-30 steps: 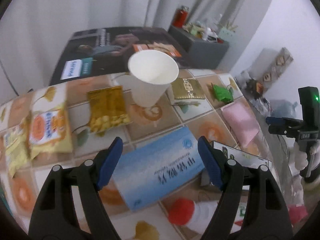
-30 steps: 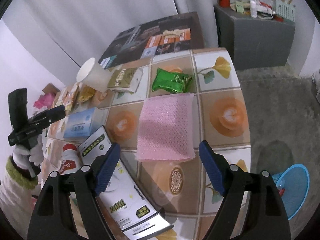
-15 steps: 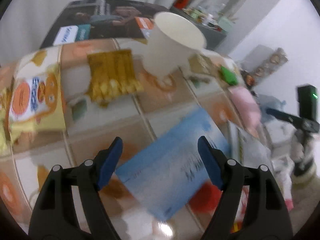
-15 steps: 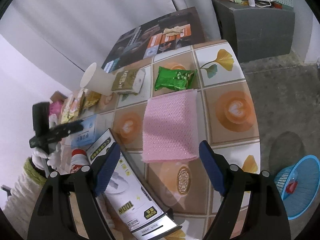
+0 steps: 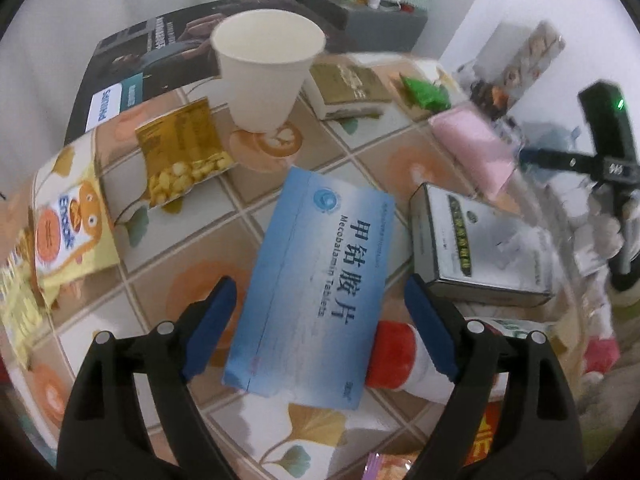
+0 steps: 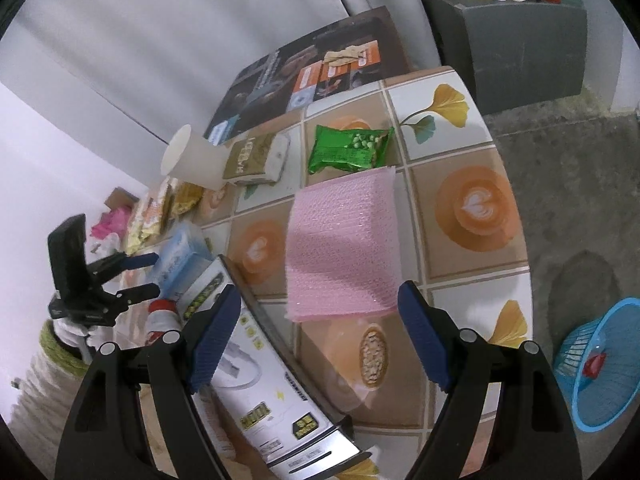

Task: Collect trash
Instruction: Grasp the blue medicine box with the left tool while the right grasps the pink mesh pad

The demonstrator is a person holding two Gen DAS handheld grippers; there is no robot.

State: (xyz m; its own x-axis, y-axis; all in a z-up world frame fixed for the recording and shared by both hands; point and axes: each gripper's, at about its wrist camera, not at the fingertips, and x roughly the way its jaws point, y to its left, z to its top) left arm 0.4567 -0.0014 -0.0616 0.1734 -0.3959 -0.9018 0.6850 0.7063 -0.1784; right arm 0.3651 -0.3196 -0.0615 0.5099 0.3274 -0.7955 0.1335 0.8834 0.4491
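Left wrist view: left gripper (image 5: 316, 306) spread wide, gripping nothing, its fingers straddling the blue medicine box (image 5: 312, 284) flat on the tiled table (image 5: 360, 160); paper cup (image 5: 266, 68) upright beyond; right wrist view: right gripper (image 6: 316, 318) equally wide, empty, above the pink cloth (image 6: 340, 240); blue basket (image 6: 600, 364) on the floor.

— What is hidden in the left wrist view?
— The red-capped bottle (image 5: 400, 354) is partly covered by the blue box (image 5: 316, 284). The yellow packets (image 5: 20, 280) are cut off by the left edge.
— And in the right wrist view?
— The basket (image 6: 600, 368) is cut by the right edge; items on the grey cabinet (image 6: 516, 36) are too small to be identified.
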